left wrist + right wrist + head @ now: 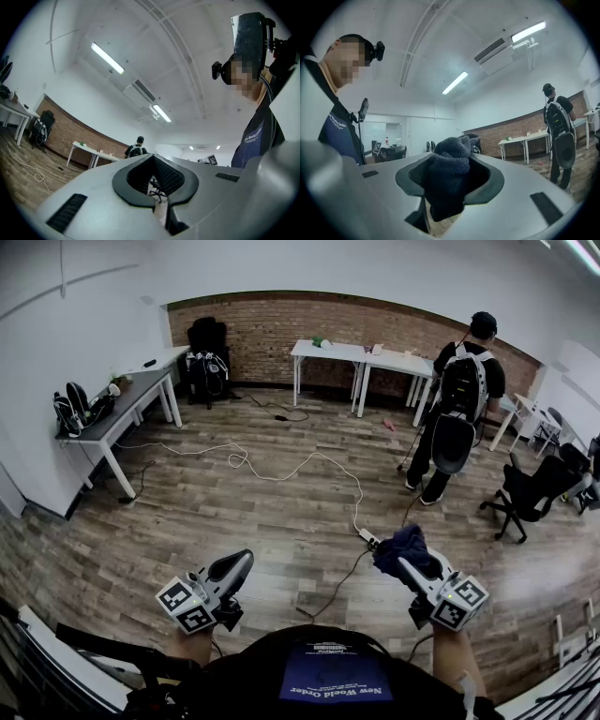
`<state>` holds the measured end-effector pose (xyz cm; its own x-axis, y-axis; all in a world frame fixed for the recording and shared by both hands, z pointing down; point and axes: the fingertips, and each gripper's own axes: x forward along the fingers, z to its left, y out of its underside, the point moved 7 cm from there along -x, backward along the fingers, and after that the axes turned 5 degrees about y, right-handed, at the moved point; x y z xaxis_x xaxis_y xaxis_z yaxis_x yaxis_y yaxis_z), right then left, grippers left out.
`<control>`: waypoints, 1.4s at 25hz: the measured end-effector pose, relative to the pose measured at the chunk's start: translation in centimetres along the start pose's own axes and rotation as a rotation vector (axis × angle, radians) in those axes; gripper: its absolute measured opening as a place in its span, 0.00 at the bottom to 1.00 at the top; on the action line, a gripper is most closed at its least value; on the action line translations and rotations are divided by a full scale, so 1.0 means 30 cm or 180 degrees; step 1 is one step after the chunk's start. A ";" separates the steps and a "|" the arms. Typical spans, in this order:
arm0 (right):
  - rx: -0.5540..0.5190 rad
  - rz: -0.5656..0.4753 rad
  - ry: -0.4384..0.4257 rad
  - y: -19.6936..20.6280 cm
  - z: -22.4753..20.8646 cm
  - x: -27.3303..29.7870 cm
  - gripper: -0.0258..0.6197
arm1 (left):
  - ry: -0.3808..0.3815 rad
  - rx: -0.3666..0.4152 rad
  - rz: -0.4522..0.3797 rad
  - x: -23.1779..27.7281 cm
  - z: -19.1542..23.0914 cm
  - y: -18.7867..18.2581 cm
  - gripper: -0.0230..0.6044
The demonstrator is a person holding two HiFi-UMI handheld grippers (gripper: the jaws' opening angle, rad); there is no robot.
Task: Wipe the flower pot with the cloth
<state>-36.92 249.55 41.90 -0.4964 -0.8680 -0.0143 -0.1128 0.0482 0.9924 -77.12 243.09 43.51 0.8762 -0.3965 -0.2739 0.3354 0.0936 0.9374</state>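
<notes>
Above the brown wood-plank floor [234,512] I cannot pick out any flower pot. The dark blue, bunched terry cloth [447,173] looks soft, light and limp. The right gripper [411,568] has its jaws clamped on the bunched middle, which seems a sound hold. The left gripper [236,566] has its jaws clenched on nothing.

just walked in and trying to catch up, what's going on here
A person stands on a wood floor with a hand-held gripper in each hand. The right hand-held gripper is clamped on a bunched dark cloth. The left hand-held gripper is shut with nothing between its jaws. No flower pot shows near either one, so wiping is not under way. Another person with a backpack stands farther back.
</notes>
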 end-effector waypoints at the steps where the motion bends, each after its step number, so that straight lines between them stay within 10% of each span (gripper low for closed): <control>1: 0.0002 -0.0006 0.0000 0.000 0.003 -0.003 0.29 | 0.0006 -0.0005 0.0000 -0.001 -0.002 0.000 0.04; 24: 0.0139 -0.0086 0.0064 0.003 -0.017 -0.048 0.29 | 0.0095 -0.0047 0.0061 0.034 -0.023 0.009 0.04; 35: 0.0003 -0.0014 0.0316 -0.029 -0.212 -0.354 0.29 | 0.0424 -0.0145 0.0089 0.361 -0.189 0.140 0.04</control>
<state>-26.07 255.58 41.97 -0.4082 -0.9129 -0.0063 -0.1155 0.0448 0.9923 -64.27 244.37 43.24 0.9226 -0.2688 -0.2768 0.3230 0.1455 0.9351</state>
